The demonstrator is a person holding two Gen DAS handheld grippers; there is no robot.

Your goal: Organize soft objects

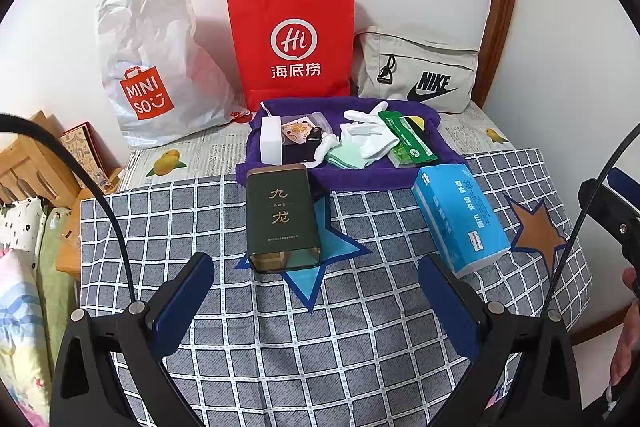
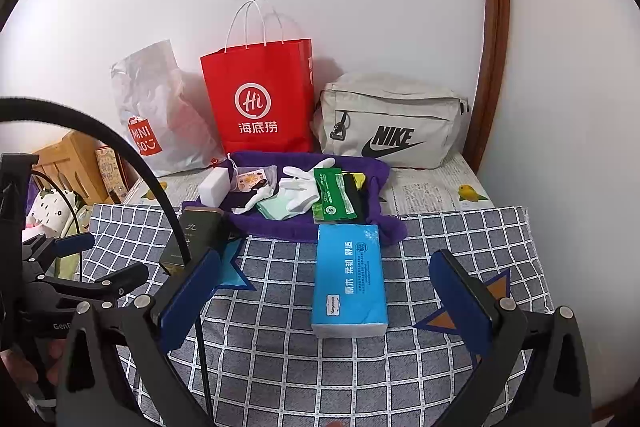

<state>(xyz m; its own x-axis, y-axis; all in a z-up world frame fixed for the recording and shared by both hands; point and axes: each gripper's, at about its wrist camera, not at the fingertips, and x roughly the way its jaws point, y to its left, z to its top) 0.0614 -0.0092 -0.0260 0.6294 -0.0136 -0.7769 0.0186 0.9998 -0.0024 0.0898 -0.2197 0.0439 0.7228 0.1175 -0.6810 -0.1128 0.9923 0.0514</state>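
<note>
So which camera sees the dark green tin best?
The left wrist view. There the dark green tin lies in full sight, gold lettering and open end showing. In the right wrist view the tin is mostly hidden behind a black cable and a blue finger pad.

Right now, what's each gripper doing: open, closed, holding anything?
Left gripper: open, holding nothing, above the checked cloth.
Right gripper: open, holding nothing, the blue tissue pack lying ahead between its fingers.
</note>
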